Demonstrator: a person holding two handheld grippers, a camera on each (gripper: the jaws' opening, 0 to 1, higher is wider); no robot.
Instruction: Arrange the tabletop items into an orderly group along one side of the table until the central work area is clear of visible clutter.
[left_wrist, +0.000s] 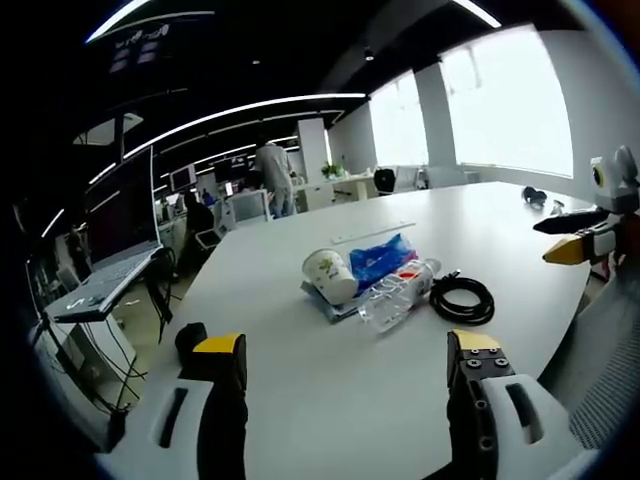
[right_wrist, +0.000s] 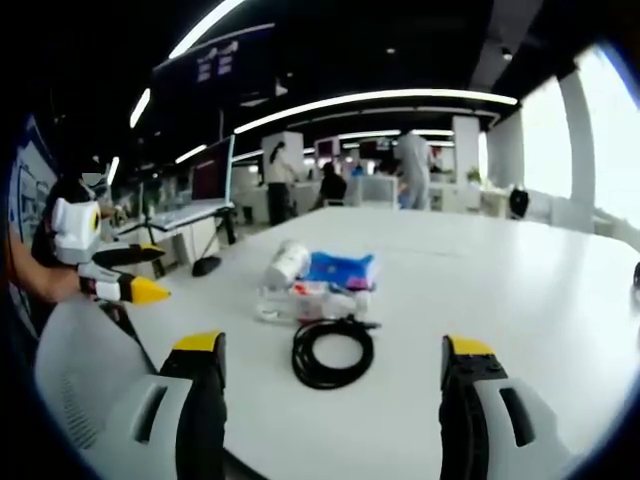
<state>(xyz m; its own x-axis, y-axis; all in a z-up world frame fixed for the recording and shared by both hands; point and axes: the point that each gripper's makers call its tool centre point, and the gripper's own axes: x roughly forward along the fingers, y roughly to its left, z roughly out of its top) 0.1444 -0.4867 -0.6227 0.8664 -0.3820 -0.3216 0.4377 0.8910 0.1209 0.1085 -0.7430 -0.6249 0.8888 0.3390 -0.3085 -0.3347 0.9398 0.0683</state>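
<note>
At twelve o'clock ahead of the wide, empty left claw (left_wrist: 345, 365), mid-worktop (left_wrist: 300, 400), lie a cup (left_wrist: 330, 275), bottle (left_wrist: 395, 292), blue packet (left_wrist: 382, 258) and cable coil (left_wrist: 462, 299) (already bunched). Nothing is grasped yet; the right claw (right_wrist: 332, 365), also wide, should close on the coil first.

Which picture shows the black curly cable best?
The right gripper view. There the black cable coil lies nearest, in front of the other items and between that gripper's open jaws, its whole loop in sight. In the left gripper view the same coil looks smaller and sits off to the right, beside the plastic bottle.
</note>
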